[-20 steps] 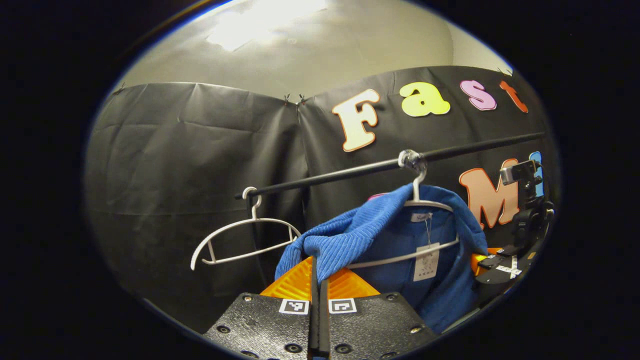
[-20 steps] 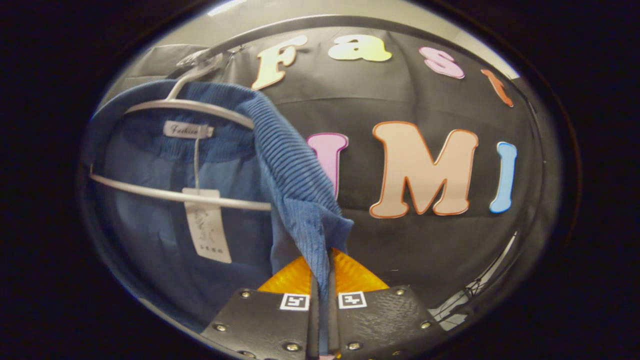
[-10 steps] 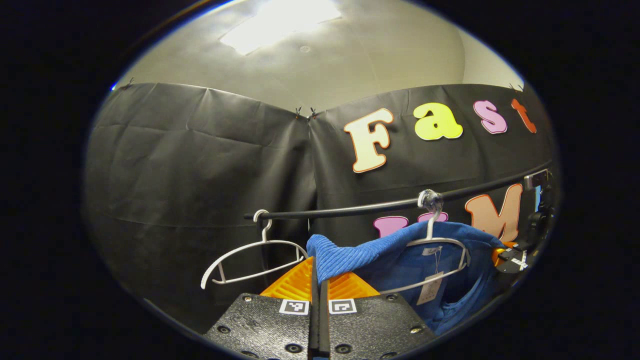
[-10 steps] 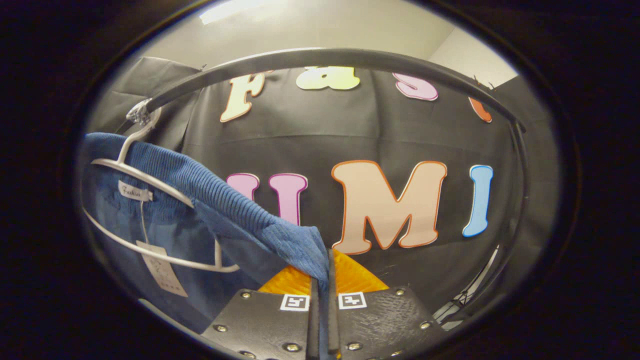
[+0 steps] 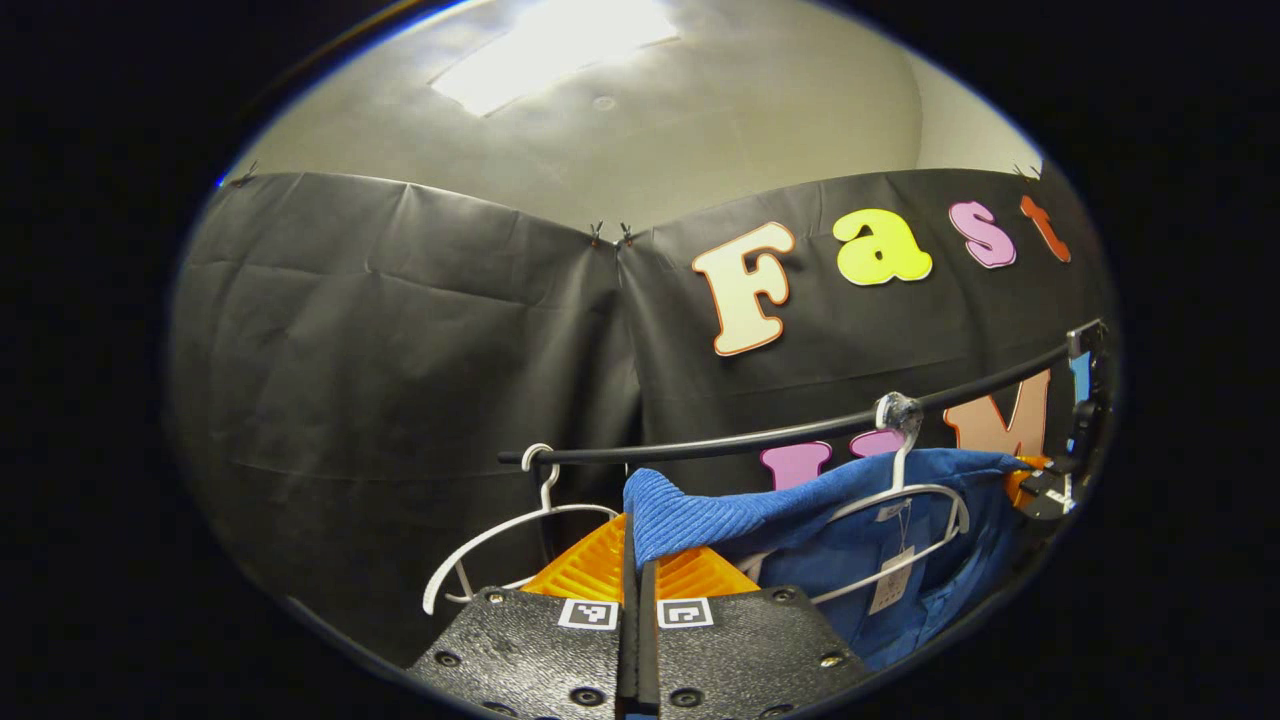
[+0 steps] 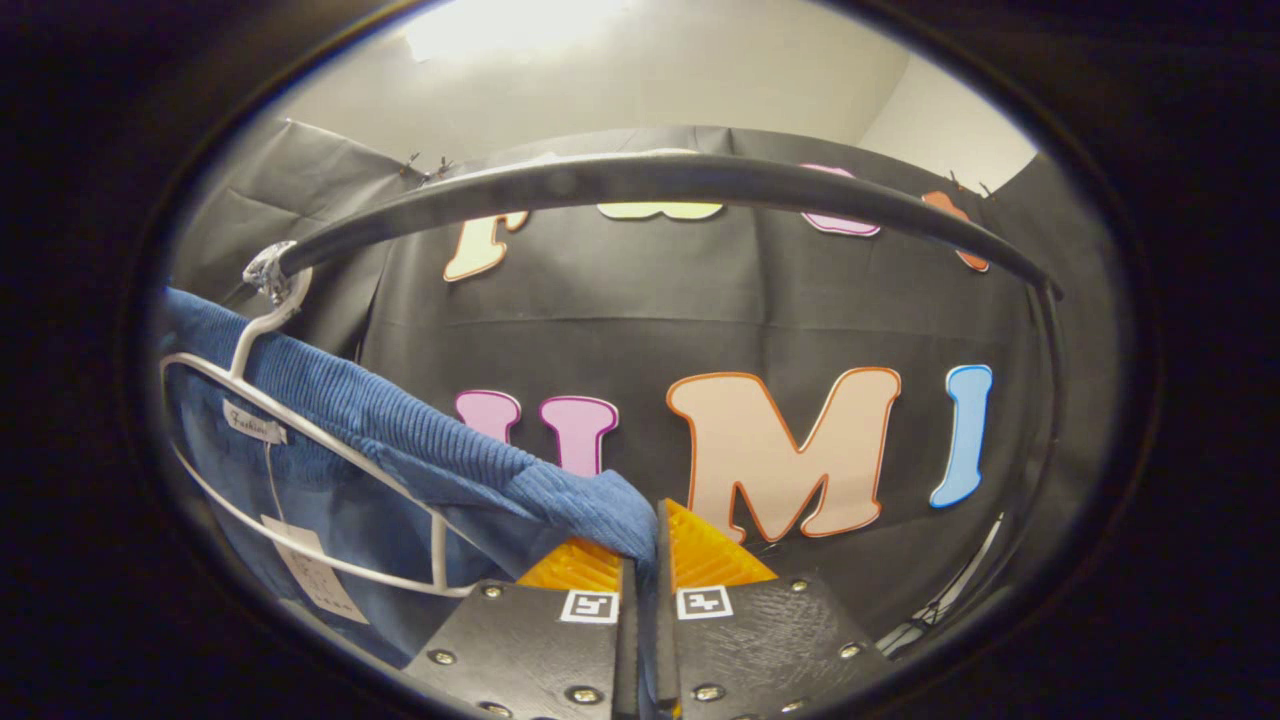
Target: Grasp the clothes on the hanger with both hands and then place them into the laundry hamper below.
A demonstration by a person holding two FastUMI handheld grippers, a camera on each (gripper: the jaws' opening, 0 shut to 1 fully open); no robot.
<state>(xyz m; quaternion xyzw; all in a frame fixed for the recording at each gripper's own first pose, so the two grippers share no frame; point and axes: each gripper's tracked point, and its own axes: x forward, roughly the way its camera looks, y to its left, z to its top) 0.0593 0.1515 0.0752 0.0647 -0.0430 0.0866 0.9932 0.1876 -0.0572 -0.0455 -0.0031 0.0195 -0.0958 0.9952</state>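
A blue ribbed garment (image 5: 720, 515) hangs on a white hanger (image 5: 920, 500) hooked over the black rail (image 5: 760, 437). My left gripper (image 5: 636, 560) is shut on the garment's left shoulder, which is pulled up and off that end of the hanger. In the right gripper view the same blue garment (image 6: 420, 450) stretches from the white hanger (image 6: 300, 420) to my right gripper (image 6: 648, 545), shut on its other shoulder. The right gripper (image 5: 1045, 490) also appears at the far right edge of the left gripper view. A paper tag (image 6: 315, 580) dangles from the collar.
An empty white hanger (image 5: 500, 535) hangs on the rail to the left of the garment. The black rail (image 6: 650, 185) arches close overhead in the right gripper view, with its upright post (image 6: 1050, 400) at the right.
Both grippers have risen with the garment's shoulders; the rail and hanger sit lower in the left gripper view, and the fabric is lifted clear of the hanger's ends.
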